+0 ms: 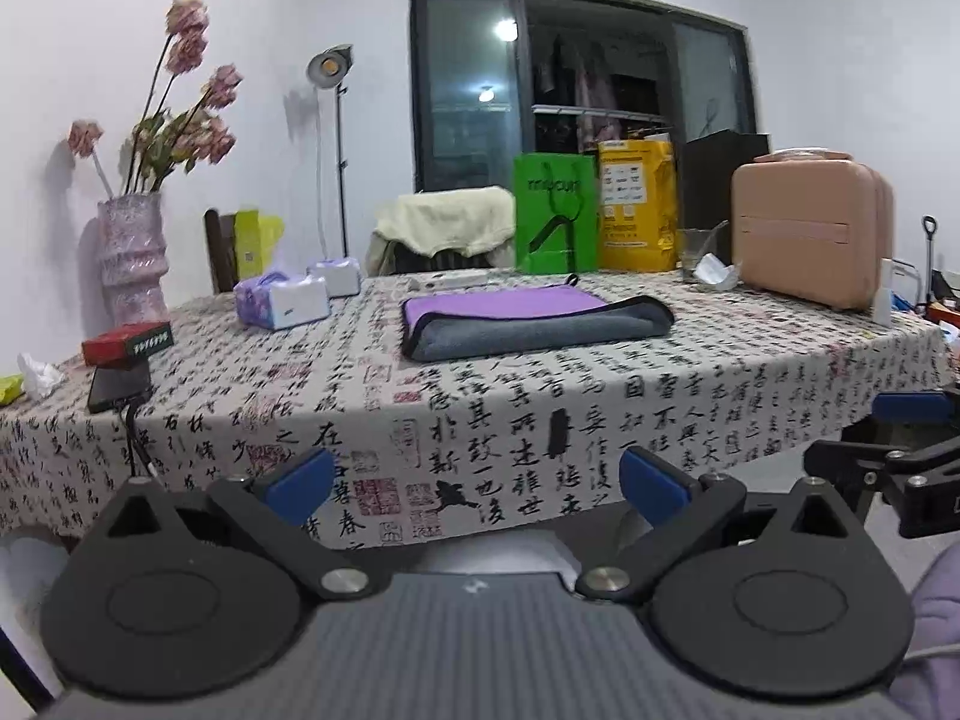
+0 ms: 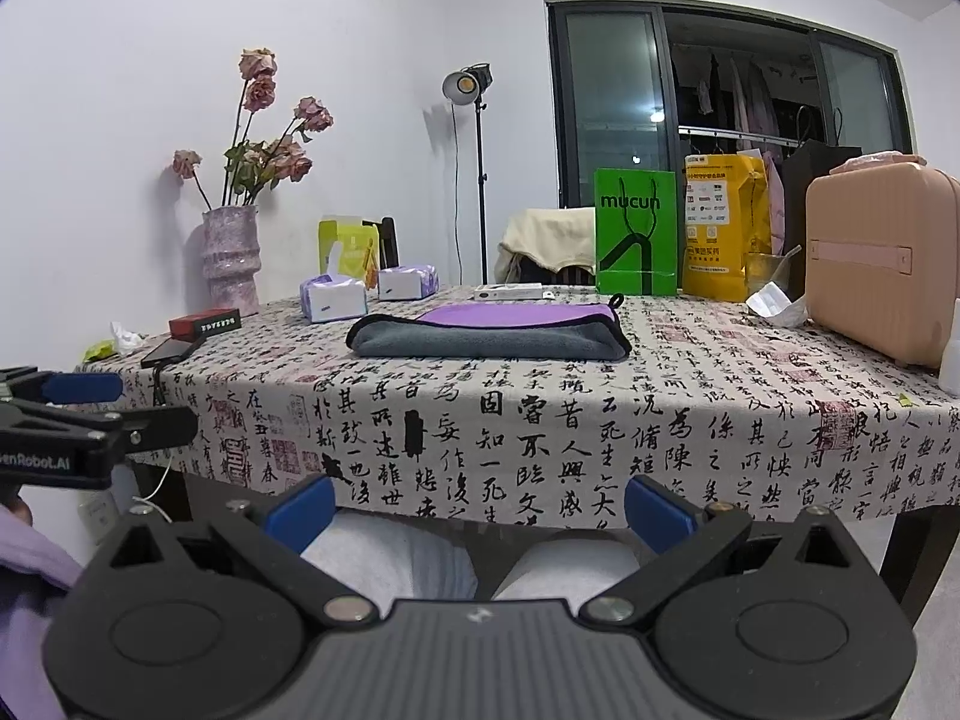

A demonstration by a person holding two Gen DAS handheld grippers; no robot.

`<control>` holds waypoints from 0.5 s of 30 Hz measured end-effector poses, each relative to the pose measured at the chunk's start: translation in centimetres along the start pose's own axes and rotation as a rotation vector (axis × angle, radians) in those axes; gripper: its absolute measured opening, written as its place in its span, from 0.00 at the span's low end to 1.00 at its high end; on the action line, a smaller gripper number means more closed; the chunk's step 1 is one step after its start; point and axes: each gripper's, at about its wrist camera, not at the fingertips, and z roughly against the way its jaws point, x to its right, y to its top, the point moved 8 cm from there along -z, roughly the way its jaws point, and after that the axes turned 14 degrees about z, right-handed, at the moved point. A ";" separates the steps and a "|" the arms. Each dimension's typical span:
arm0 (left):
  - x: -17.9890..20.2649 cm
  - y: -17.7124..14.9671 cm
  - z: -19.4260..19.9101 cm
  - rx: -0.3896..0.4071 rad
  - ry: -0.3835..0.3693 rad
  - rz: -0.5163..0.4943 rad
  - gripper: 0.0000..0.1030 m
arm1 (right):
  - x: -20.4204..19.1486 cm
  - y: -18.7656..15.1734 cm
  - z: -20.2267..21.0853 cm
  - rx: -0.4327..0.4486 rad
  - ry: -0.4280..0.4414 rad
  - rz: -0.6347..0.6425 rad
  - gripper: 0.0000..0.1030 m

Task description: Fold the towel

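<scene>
A folded towel (image 1: pixel 534 324), grey with a purple face and black trim, lies flat in the middle of the table; it also shows in the right wrist view (image 2: pixel 489 333). My left gripper (image 1: pixel 477 489) is open and empty, held low in front of the table's near edge, well short of the towel. My right gripper (image 2: pixel 480 510) is open and empty, also in front of and below the table edge. The right gripper shows at the left wrist view's right edge (image 1: pixel 900 444), and the left gripper at the right wrist view's left edge (image 2: pixel 78 420).
The table (image 1: pixel 600 408) has a calligraphy-print cloth. On it: tissue packs (image 1: pixel 282 300), a vase with flowers (image 1: pixel 132 258), a red box (image 1: pixel 127 342), a phone (image 1: pixel 117 390), green bag (image 1: pixel 555 222), yellow bag (image 1: pixel 637 207), pink case (image 1: pixel 810 234). My knees (image 2: pixel 468 558) are under the table.
</scene>
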 end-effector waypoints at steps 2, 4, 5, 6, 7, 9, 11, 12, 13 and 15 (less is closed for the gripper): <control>-0.4 0.1 -0.6 -0.006 0.010 0.012 1.00 | 0.2 0.0 -0.6 0.000 -0.005 -0.005 1.00; -0.5 0.4 -1.2 -0.011 0.014 0.018 1.00 | 0.6 -0.1 -1.1 0.001 -0.017 -0.012 1.00; -0.6 0.5 -1.6 -0.013 0.020 0.018 1.00 | 0.9 -0.2 -1.5 -0.003 -0.022 -0.021 1.00; -0.7 0.6 -2.0 -0.018 0.028 0.018 1.00 | 1.2 -0.3 -1.8 -0.010 -0.024 -0.026 1.00; -0.8 0.7 -2.4 -0.023 0.033 0.020 1.00 | 1.4 -0.4 -2.3 -0.019 -0.026 -0.030 1.00; -0.9 0.9 -3.2 -0.033 0.037 0.028 1.00 | 1.9 -0.4 -3.0 -0.031 -0.033 -0.031 1.00; -1.1 1.2 -4.1 -0.038 0.050 0.034 1.00 | 2.4 -0.3 -3.7 -0.035 -0.038 -0.031 1.00; -1.2 1.5 -4.5 -0.041 0.056 0.041 1.00 | 2.7 -0.2 -4.1 -0.038 -0.042 -0.032 1.00; -1.3 1.7 -4.8 -0.043 0.057 0.047 1.00 | 2.9 -0.1 -4.4 -0.041 -0.047 -0.034 1.00; -1.3 2.2 -5.5 -0.042 0.058 0.055 1.00 | 3.4 0.1 -4.8 -0.044 -0.051 -0.046 1.00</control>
